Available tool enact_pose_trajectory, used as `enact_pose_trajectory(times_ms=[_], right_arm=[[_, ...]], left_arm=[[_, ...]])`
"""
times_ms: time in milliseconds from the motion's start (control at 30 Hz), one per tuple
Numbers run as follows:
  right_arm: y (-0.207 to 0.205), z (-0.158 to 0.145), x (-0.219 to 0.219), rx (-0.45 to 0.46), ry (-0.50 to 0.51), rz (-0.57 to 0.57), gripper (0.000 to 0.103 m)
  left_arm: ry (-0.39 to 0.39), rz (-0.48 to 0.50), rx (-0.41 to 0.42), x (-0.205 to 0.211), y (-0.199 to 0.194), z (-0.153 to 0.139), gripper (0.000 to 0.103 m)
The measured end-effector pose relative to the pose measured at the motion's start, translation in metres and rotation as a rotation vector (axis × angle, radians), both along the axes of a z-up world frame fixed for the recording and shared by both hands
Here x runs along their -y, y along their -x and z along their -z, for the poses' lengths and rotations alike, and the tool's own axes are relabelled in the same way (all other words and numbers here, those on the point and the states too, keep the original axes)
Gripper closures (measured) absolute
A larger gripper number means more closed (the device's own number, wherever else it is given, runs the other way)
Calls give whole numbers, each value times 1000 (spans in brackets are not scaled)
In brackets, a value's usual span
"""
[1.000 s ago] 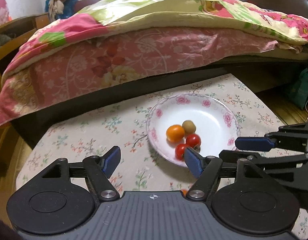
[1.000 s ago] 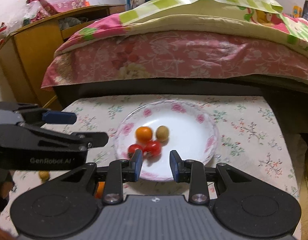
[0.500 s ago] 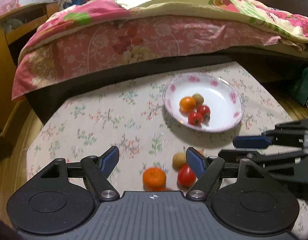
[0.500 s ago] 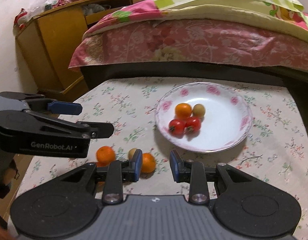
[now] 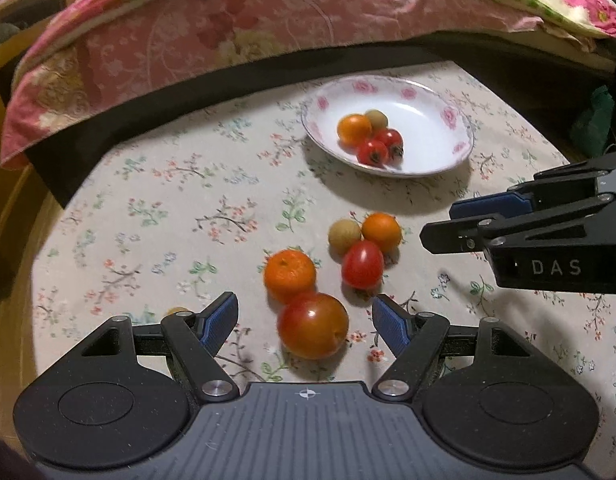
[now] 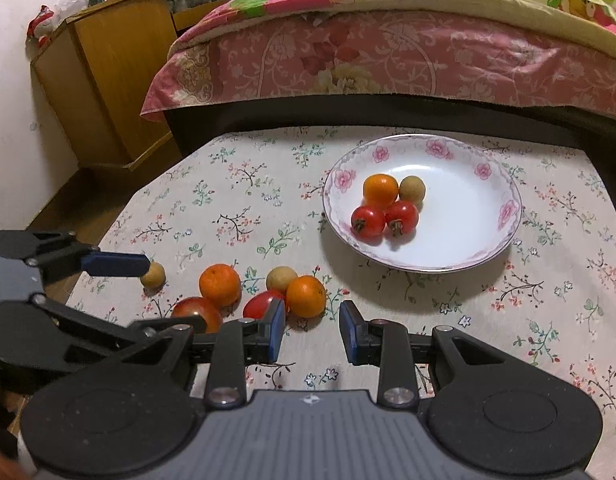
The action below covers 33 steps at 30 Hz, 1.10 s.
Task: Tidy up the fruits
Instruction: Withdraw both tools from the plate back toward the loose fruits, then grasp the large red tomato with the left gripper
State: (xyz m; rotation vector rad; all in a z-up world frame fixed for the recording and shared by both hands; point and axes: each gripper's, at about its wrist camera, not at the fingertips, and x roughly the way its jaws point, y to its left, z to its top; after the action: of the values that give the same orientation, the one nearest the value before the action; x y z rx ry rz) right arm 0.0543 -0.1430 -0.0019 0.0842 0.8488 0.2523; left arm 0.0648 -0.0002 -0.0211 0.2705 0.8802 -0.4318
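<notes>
A white plate with pink flowers [image 5: 439, 160] [image 6: 479, 256] holds an orange, a tan fruit and two red tomatoes [image 6: 383, 216]. Loose fruit lies on the floral tablecloth nearer me: a large red-orange fruit [image 5: 312, 326], an orange [image 5: 290, 270], a red tomato [image 5: 362, 264], a tan fruit [image 5: 344, 233] and a second orange [image 5: 381, 230]. My left gripper [image 5: 306, 322] is open, its jaws either side of the large fruit without touching. My right gripper [image 6: 312, 330] is open and empty, just in front of the loose oranges [image 6: 306, 295].
A small tan fruit [image 6: 154, 275] lies apart at the left by the left gripper's finger. A bed with a pink floral cover [image 6: 387, 56] stands behind the table. A wooden cabinet [image 6: 108, 64] stands at the back left. The table edge runs close on the left.
Both grippers have pulled back from the plate toward the near side of the table. The loose fruit has come into view, and the large fruit now sits between the left jaws.
</notes>
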Motion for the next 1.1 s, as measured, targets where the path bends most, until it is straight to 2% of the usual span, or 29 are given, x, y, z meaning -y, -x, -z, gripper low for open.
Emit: enact_pose_trajectory(times_ms=[167, 267, 333, 600, 1100], right_arm=[[-2, 5, 1, -19, -11, -2, 72], [-4, 8, 0, -30, -20, -5, 72], [-5, 10, -1, -36, -24, -9, 72], [-5, 13, -3, -56, -41, -19, 72], [-17, 31, -16, -140, -139, -28, 72]], left_arm=[[-16, 13, -24, 4, -4, 13, 26], [-25, 23, -28, 9, -6, 18, 32], [-27, 28, -32, 11, -8, 20, 40], [-22, 11, -56, 7, -10, 25, 51], [0, 17, -83, -6, -3, 24, 50]])
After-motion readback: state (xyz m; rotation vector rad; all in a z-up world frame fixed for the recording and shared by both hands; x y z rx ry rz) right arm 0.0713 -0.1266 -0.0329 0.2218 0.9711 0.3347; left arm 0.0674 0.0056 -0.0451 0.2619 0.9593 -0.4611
